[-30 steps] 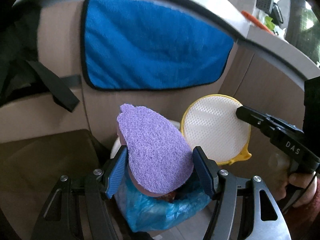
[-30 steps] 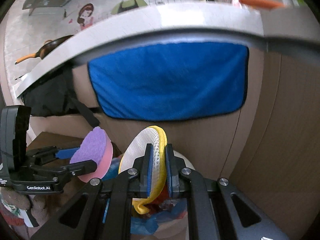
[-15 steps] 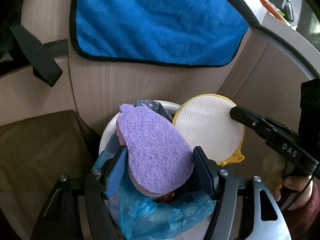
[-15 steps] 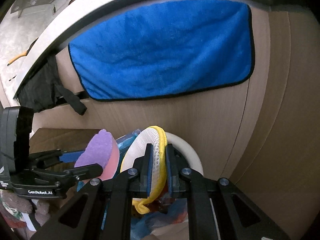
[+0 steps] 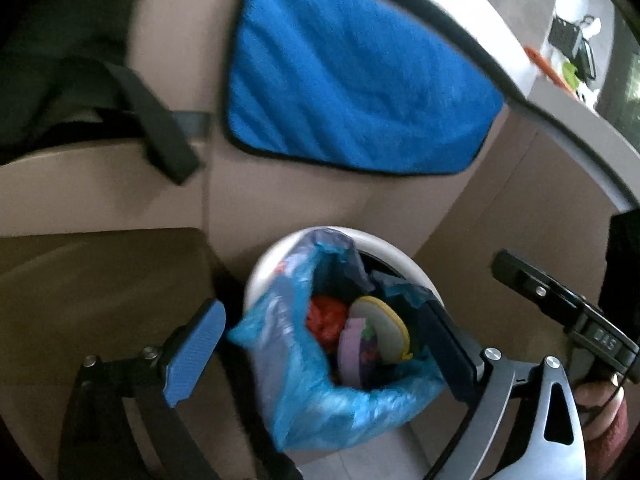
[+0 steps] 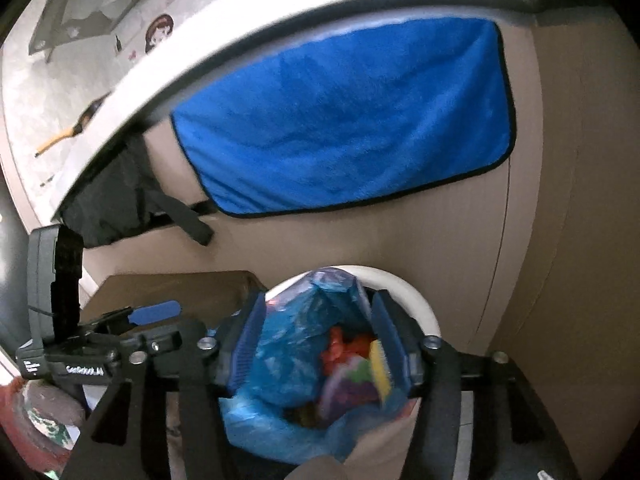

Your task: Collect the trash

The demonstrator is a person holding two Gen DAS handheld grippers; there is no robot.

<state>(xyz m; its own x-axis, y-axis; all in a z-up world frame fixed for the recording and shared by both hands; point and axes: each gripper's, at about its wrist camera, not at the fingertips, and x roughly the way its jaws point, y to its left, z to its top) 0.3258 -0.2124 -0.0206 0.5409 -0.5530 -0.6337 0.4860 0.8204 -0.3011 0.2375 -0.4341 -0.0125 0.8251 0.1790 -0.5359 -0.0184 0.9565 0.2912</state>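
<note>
Sponges — purple sponge (image 5: 354, 346), yellow scrubber (image 5: 382, 326) — lay in bin liner (image 5: 304, 376), lower centre of frame. Left gripper (image 5: 320, 348) and right gripper (image 6: 320, 348) gaped, empty. Drop step looked done; next move likely retreat for more trash.

Floor (image 5: 360, 460): pale, only a small patch visible below the bin.
White bin (image 5: 394, 258): stands on the floor against the wooden cabinet front (image 5: 280, 200), lined with a blue bag (image 5: 304, 392).
Brown box (image 5: 100, 280): just beside the bin.
</note>
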